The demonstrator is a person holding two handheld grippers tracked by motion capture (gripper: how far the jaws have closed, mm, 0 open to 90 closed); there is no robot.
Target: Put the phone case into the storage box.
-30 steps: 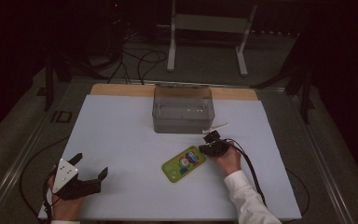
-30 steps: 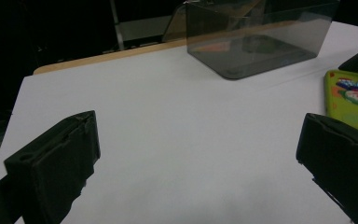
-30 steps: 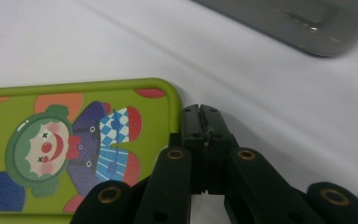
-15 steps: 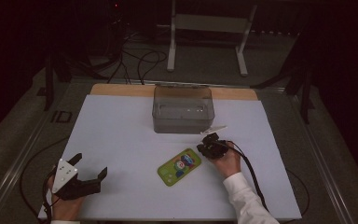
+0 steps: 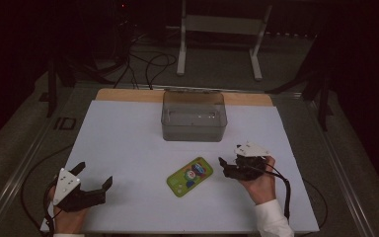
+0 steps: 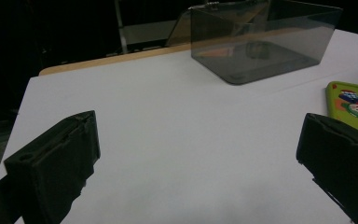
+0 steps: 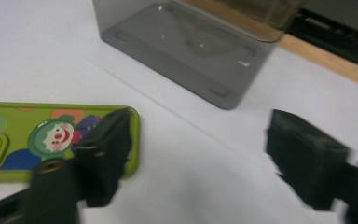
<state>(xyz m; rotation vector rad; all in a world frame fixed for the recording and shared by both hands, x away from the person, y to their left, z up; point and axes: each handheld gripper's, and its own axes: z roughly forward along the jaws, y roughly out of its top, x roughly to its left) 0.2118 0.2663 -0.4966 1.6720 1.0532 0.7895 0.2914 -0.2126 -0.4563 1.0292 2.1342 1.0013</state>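
A green phone case (image 5: 190, 176) with a clown picture lies flat on the white table sheet (image 5: 128, 133). My right gripper (image 5: 225, 168) hovers just right of the case, apart from it. Its jaws have just been opening and stand wide with nothing between them. In the right gripper view (image 7: 200, 140) the case (image 7: 28, 135) lies partly behind the left jaw. My left gripper (image 5: 95, 174) rests open at the front left corner, empty. The left gripper view (image 6: 198, 140) shows bare sheet between the jaws and the case (image 6: 354, 105) at far right.
A clear grey plastic box (image 5: 194, 116) stands open-topped at the back middle of the sheet, also seen as the box (image 6: 261, 39) and the box (image 7: 191, 51). A wooden strip (image 5: 123, 95) borders the far edge. Cables (image 5: 281, 197) trail from the right gripper.
The right gripper's jaws have opened and let go of the phone case's right end. That hand has drawn back to the right and lifted a little. The left hand has stayed put.
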